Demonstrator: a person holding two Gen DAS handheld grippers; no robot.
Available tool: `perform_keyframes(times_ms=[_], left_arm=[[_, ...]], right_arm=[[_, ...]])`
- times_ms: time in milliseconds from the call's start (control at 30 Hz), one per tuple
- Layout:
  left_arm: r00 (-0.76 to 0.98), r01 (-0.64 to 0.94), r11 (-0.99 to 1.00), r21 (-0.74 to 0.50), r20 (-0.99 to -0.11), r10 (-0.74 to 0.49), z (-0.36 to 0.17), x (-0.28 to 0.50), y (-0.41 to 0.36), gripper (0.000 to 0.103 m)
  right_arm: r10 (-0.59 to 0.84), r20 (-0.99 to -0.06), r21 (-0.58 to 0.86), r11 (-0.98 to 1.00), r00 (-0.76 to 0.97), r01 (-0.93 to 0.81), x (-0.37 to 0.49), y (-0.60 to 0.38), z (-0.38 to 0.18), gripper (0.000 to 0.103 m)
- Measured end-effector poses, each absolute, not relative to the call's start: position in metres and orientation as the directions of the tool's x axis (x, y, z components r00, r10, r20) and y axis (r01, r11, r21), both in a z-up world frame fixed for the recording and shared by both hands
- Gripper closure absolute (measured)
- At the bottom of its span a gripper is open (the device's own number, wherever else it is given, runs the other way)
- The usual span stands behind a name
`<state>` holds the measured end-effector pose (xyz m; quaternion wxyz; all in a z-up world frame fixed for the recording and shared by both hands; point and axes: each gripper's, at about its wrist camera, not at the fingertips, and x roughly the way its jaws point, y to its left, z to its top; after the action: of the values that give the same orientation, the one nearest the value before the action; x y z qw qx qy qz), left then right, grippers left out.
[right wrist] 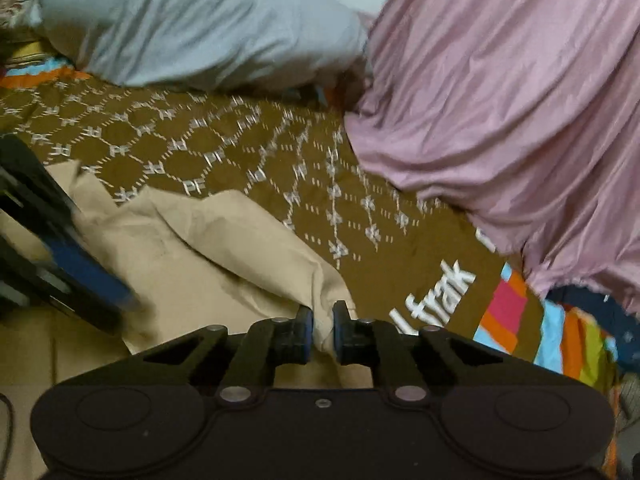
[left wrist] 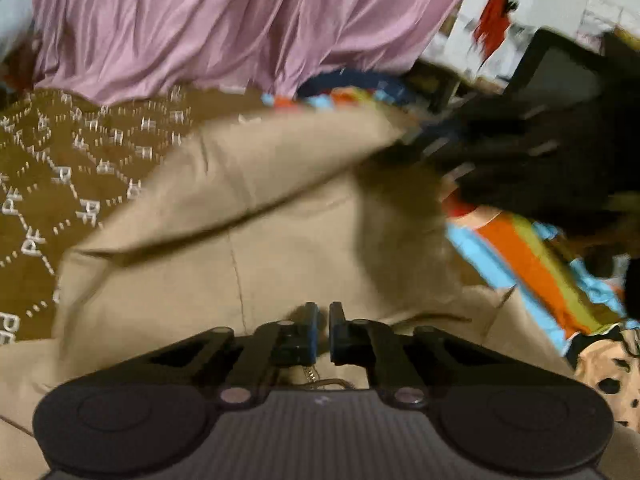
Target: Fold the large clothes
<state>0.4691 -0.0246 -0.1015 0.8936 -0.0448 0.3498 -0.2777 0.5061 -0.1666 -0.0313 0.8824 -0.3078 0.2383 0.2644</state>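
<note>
Right gripper (right wrist: pixel 322 330) is pinching a fold of the tan garment (right wrist: pixel 224 248), jaws nearly together on the cloth. Left gripper (left wrist: pixel 323 330) is holding its jaws pressed almost together – whether cloth is caught between them, cannot tell; the tan garment is lying directly beneath and beyond them. Beyond the garment, the brown bedspread (right wrist: pixel 240 140) is showing repeated white "PF" marks and larger lettering reading "frak". Past the bedspread – a pink cloth (right wrist: pixel 500 100) and a pale blue pillow (right wrist: pixel 192 24) are lying.
</note>
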Motion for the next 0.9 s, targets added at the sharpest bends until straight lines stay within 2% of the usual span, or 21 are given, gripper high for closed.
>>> perform_keyframes(times_ms=[133, 233, 333, 467, 567, 667, 733, 800, 900], left_arm=[[0.684, 0.428, 0.897, -0.107, -0.611, -0.399, -0.112, 0.463, -0.048, 0.099], [0.723, 0.389, 0.92, -0.045, -0.605, -0.335, -0.114, 0.454, -0.06, 0.099], [0.701, 0.383, 0.924, -0.01, -0.648, -0.298, -0.113, 0.432, -0.058, 0.094], [0.591, 0.458, 0.887, -0.06, -0.725, -0.354, -0.105, 0.372, -0.027, 0.082], [0.571, 0.417, 0.905, -0.089, -0.749, -0.337, -0.094, 0.322, 0.006, 0.07], [0.583, 0.343, 0.929, -0.141, -0.743, -0.328, -0.083, 0.296, 0.031, 0.068], [0.607, 0.303, 0.938, -0.169, -0.724, -0.327, -0.073, 0.293, 0.041, 0.061], [0.637, 0.272, 0.941, -0.203, -0.695, -0.334, -0.063, 0.284, 0.051, 0.048], [0.651, 0.243, 0.941, -0.238, -0.679, -0.34, -0.054, 0.284, 0.055, 0.047]], right_arm=[[0.367, -0.528, -0.423, 0.669, 0.766, -0.611, 0.474, -0.176, -0.006, 0.095], [0.402, -0.504, -0.387, 0.685, 0.764, -0.617, 0.447, -0.183, 0.007, 0.095], [0.434, -0.481, -0.343, 0.706, 0.762, -0.619, 0.408, -0.19, 0.009, 0.096], [0.454, -0.463, -0.323, 0.714, 0.761, -0.622, 0.358, -0.202, 0.0, 0.096], [0.454, -0.494, -0.331, 0.691, 0.742, -0.643, 0.324, -0.206, -0.015, 0.096], [0.424, -0.51, -0.435, 0.623, 0.748, -0.65, 0.286, -0.201, -0.035, 0.095], [0.412, -0.536, -0.47, 0.58, 0.737, -0.665, 0.262, -0.195, -0.049, 0.095], [0.402, -0.563, -0.483, 0.549, 0.723, -0.682, 0.241, -0.191, -0.061, 0.095], [0.355, -0.618, -0.522, 0.482, 0.702, -0.704, 0.212, -0.184, -0.081, 0.095]])
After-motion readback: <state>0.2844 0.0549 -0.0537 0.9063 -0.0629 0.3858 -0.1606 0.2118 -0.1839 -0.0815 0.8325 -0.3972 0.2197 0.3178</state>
